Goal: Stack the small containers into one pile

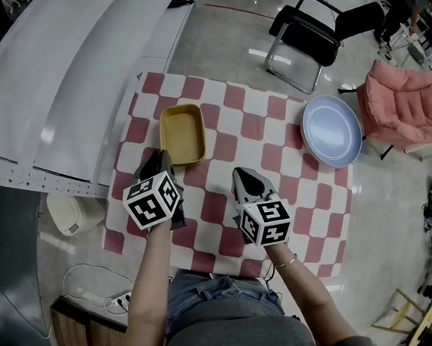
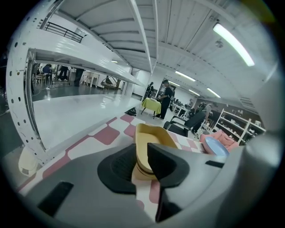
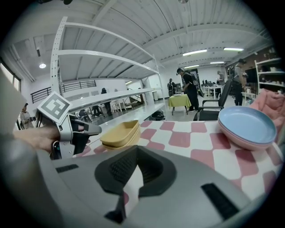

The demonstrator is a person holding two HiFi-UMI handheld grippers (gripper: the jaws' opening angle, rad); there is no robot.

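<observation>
1. The small containers (image 1: pixel 182 134) are two yellow rectangular tubs, nested one inside the other. In the right gripper view (image 3: pixel 119 132) two rims show, one above the other. The pile stands on the checkered cloth (image 1: pixel 292 169), in its far left part.
2. The left gripper (image 1: pixel 160 165) hovers at the near left corner of the pile, pointing slightly down. Its jaws stand partly apart. In the left gripper view (image 2: pixel 140 153) the pile's near end (image 2: pixel 149 133) shows in the gap between them. No pad is seen pressing on a wall. Seen from the right gripper view, its tip (image 3: pixel 89 130) lies just beside the pile's rim; contact cannot be confirmed.
3. The right gripper (image 1: pixel 243 175) is near the pile, on its near right side, above the cloth. Its jaws are apart (image 3: pixel 136 164), with only cloth visible in the gap. It holds nothing.
4. A blue plate (image 1: pixel 332 129) lies well to the right of the pile, at the cloth's right edge. It rests on a pink plate (image 3: pixel 249 141).
5. A black chair (image 1: pixel 313 33) stands beyond the pile, to the far right on the floor.
6. White shelf boards (image 1: pixel 62 77) run along the left of the pile.
</observation>
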